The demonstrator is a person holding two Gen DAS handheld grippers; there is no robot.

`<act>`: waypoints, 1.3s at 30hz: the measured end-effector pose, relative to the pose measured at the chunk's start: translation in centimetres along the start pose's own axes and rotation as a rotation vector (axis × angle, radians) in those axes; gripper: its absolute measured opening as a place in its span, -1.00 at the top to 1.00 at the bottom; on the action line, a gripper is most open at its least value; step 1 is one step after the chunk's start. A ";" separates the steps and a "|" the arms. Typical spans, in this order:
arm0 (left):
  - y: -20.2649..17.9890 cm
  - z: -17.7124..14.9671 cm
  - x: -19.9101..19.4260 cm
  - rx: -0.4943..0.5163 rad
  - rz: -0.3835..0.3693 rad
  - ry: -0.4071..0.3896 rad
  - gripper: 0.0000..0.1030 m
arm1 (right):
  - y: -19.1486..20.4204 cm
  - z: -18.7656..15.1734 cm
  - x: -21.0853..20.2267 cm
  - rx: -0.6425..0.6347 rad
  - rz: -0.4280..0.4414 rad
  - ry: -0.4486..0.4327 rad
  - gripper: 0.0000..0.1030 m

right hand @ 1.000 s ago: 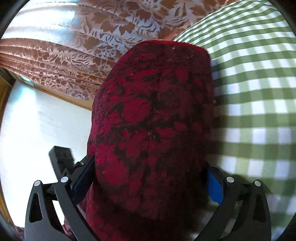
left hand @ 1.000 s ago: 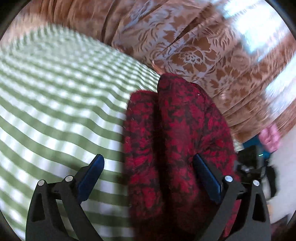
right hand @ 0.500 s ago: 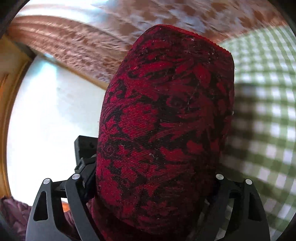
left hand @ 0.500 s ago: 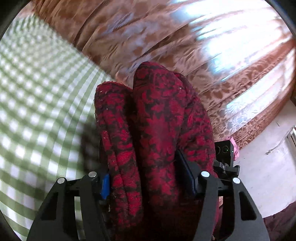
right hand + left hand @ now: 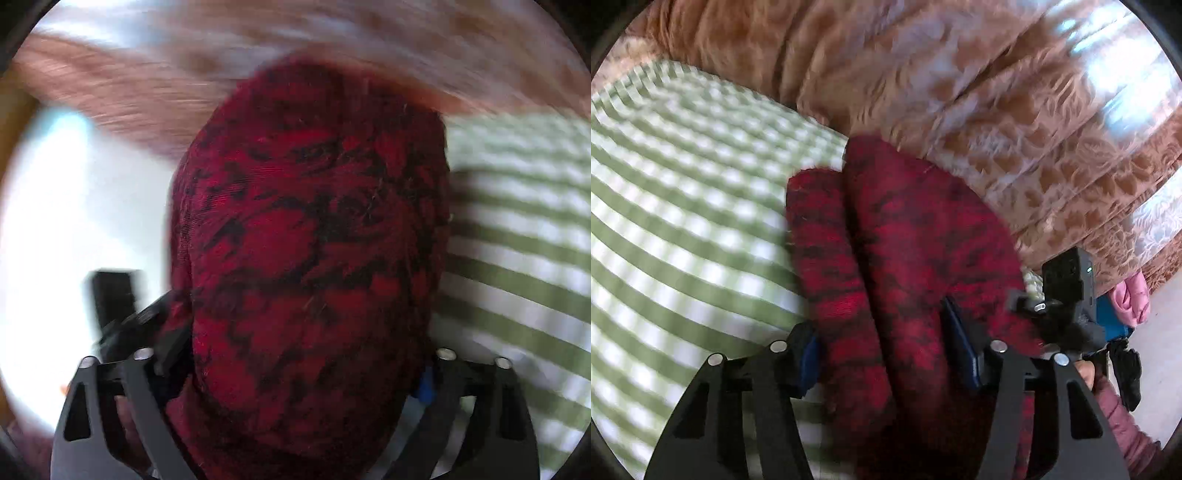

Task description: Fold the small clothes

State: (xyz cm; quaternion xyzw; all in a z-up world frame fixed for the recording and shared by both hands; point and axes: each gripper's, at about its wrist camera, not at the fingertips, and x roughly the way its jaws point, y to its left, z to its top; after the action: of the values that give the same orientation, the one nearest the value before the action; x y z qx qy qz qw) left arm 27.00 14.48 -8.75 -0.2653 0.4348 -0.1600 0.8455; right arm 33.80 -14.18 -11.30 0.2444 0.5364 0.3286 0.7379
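One red-and-black garment (image 5: 908, 258), pinched by two tongs, left (image 5: 886, 350) and right (image 5: 299, 369), over one green-checked cloth (image 5: 683, 221)

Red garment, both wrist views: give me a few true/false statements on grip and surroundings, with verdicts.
1. Both grippers are closed on the red garment. True: the left gripper and the right gripper each have it between their fingers.
2. The cloth under it is plain blue. False: it is green and white check.
3. In the left view the garment shows two folds side by side. True.
4. A patterned brown curtain hangs behind. True.
5. The left gripper is open and empty. False: it is closed on the garment.
6. The garment is yellow. False: red with black pattern.
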 end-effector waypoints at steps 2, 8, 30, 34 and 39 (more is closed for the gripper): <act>0.0 0.1 -0.2 -0.026 -0.005 -0.024 -0.23 | -0.4 -0.5 -0.7 -0.012 0.013 -0.036 -0.94; -2.6 0.7 -1.5 0.108 0.140 -0.088 -0.23 | 4.3 0.0 -4.3 -0.132 -0.195 -0.145 -0.93; -6.1 -2.7 -6.9 0.145 0.455 -0.275 -0.51 | 12.4 -5.2 -4.3 -0.334 -0.481 -0.346 -0.94; -7.1 -3.6 -8.3 0.156 0.461 -0.296 -0.56 | 13.2 -8.8 -4.7 -0.362 -0.494 -0.326 -0.94; -7.7 -4.8 -10.1 0.138 0.484 -0.313 -0.57 | 13.0 -11.3 -2.6 -0.356 -0.446 -0.259 -0.94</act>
State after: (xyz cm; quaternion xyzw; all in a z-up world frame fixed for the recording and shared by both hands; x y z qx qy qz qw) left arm 16.96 11.82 0.01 -0.1174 0.3379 0.0599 0.9319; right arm 19.64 -7.41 -3.84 0.0276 0.4123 0.2137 0.8852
